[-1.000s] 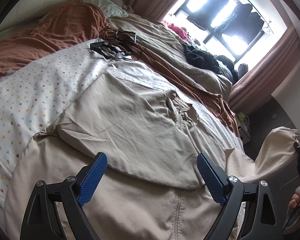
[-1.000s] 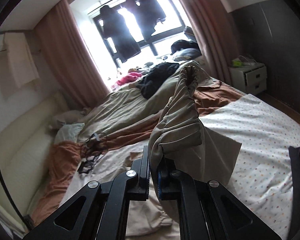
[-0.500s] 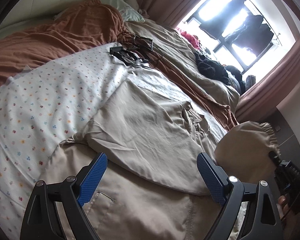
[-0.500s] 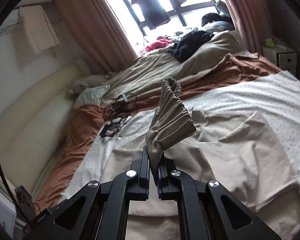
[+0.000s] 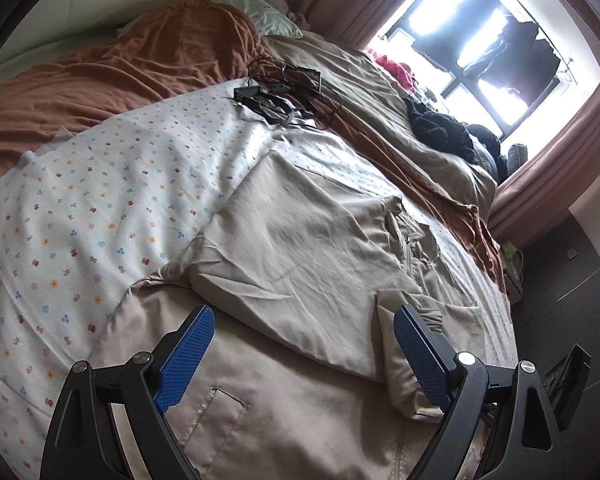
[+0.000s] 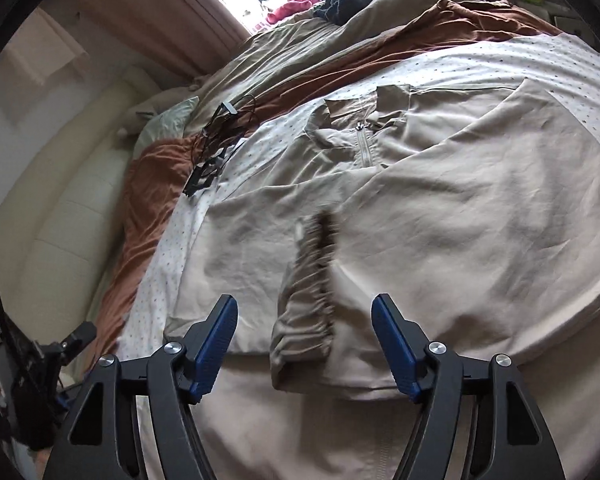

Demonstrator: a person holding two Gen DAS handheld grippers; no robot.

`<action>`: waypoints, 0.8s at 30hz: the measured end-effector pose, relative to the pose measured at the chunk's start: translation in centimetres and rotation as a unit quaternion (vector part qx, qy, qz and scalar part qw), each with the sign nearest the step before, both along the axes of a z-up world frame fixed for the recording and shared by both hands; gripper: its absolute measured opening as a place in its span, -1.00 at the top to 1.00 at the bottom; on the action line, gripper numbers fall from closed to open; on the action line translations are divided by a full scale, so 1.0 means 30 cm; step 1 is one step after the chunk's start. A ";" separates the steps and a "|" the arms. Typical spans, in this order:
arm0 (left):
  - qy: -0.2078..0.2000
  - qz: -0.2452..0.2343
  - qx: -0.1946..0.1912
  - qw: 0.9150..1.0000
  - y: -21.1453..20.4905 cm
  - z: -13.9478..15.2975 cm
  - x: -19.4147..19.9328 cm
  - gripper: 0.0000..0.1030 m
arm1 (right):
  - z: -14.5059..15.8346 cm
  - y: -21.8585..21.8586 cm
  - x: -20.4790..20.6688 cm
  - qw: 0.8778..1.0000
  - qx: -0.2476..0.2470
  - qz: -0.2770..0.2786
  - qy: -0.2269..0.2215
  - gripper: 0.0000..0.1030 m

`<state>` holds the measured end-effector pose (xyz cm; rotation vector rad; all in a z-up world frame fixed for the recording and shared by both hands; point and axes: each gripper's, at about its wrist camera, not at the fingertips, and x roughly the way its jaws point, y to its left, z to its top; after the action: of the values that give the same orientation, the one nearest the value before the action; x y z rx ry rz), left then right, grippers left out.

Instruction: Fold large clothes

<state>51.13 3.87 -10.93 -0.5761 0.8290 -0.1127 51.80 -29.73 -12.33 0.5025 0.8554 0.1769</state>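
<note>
A large beige zip jacket [image 5: 300,256] lies spread on the bed, one sleeve folded across its body. It also shows in the right wrist view [image 6: 440,216]. My left gripper [image 5: 304,356] is open and empty, low over the jacket's lower part. My right gripper [image 6: 305,344] is open just above the jacket. The gathered sleeve cuff [image 6: 308,300] lies loose on the jacket between its jaws, blurred at the far end. In the left wrist view the same cuff [image 5: 404,344] lies by the right finger.
The jacket rests on a white flower-print sheet [image 5: 100,208]. A tangle of black cables and devices [image 5: 284,96] lies further up the bed. A rust-brown blanket [image 5: 140,64], a beige duvet [image 5: 380,112] and dark clothes [image 5: 440,128] lie toward the window. Dark floor is at right.
My right gripper carried the sleeve over the jacket, lowered it, opened and let the cuff go. My left gripper stayed open and tilted slightly toward the head of the bed.
</note>
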 end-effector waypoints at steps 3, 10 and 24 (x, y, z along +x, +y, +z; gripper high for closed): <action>-0.002 -0.011 0.017 1.000 -0.053 0.000 0.007 -0.78 | -0.006 -0.061 -0.049 0.999 0.015 -0.013 -0.027 -0.36; 0.008 -0.054 0.048 0.997 -0.204 -0.027 0.028 -0.78 | -0.016 -0.260 -0.110 0.994 0.036 -0.104 -0.004 -0.36; 0.111 -0.132 0.105 0.979 -0.393 -0.268 0.129 -0.14 | -0.176 -0.659 -0.242 0.957 0.120 -0.257 0.067 -0.36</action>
<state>55.00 -7.91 -18.98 -0.2788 1.1183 -0.2030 44.54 -49.51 -17.60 0.9569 0.8106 -0.2366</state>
